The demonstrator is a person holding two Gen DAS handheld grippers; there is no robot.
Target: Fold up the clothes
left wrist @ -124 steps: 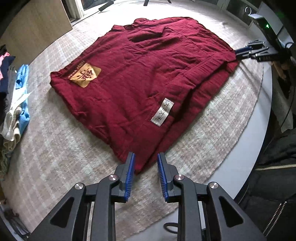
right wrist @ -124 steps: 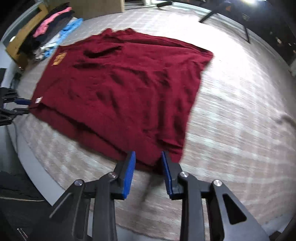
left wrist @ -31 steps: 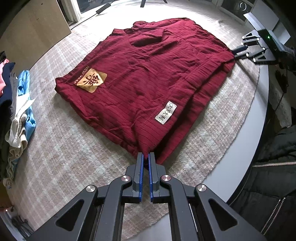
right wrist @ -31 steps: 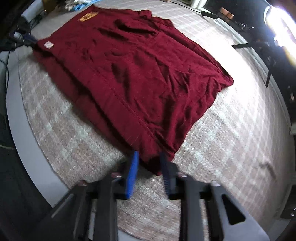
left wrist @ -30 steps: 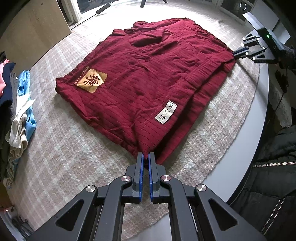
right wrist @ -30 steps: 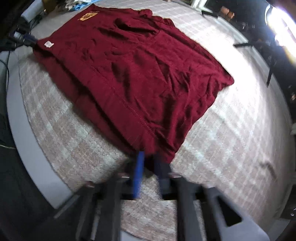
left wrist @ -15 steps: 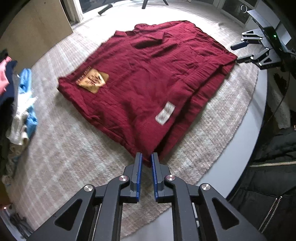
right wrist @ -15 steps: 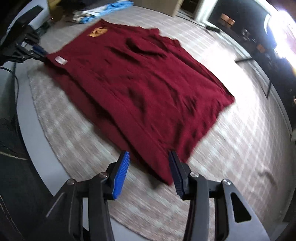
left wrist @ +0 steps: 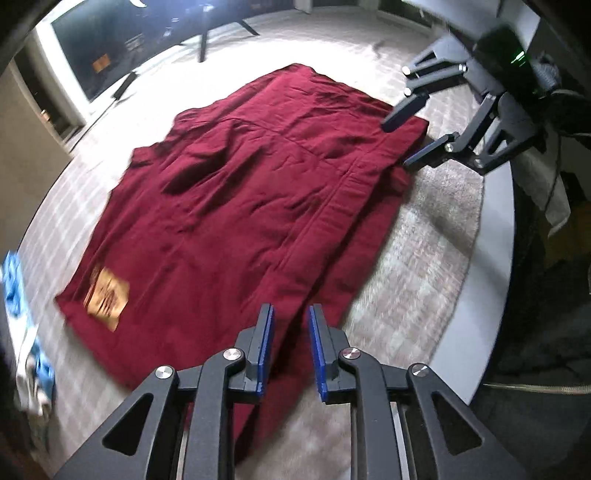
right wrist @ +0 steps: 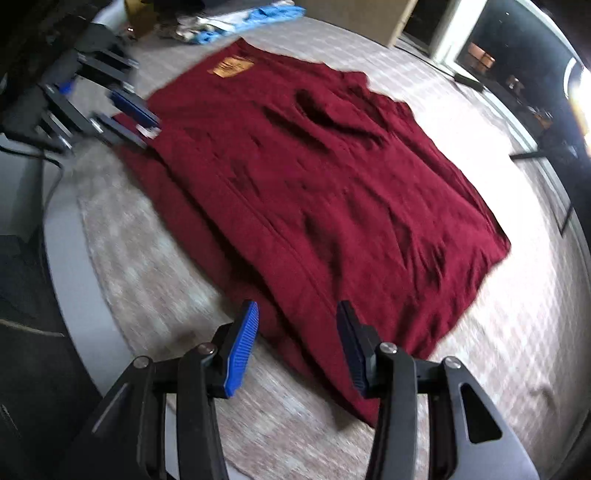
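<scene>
You had the dark red garment lying spread on the pale checked cloth that covered the round table, folded once so that a doubled near edge ran along the side closest to you, with a seam line crossing the fabric parallel to that edge. An orange-gold patch sat near the garment's far-left corner, slightly blurred. Your left gripper hung over the near-left corner of the garment with its blue pads a little apart; its jaws had just been opening, and the red fabric lay under and between them without either pad pressing on it. Your right gripper hung over the near-right corner, jaws standing clearly wider than the left pair's after opening a moment before, and the cloth lay loose on the table beneath them, not pinched. In the left wrist view the right gripper showed at the far right, its two fingers spread just beside the garment's corner. In the right wrist view the left gripper appeared blurred at the far left, at the opposite corner. A heap of other clothes, blue and white among them, lay well apart from the garment at the far left of the table.
</scene>
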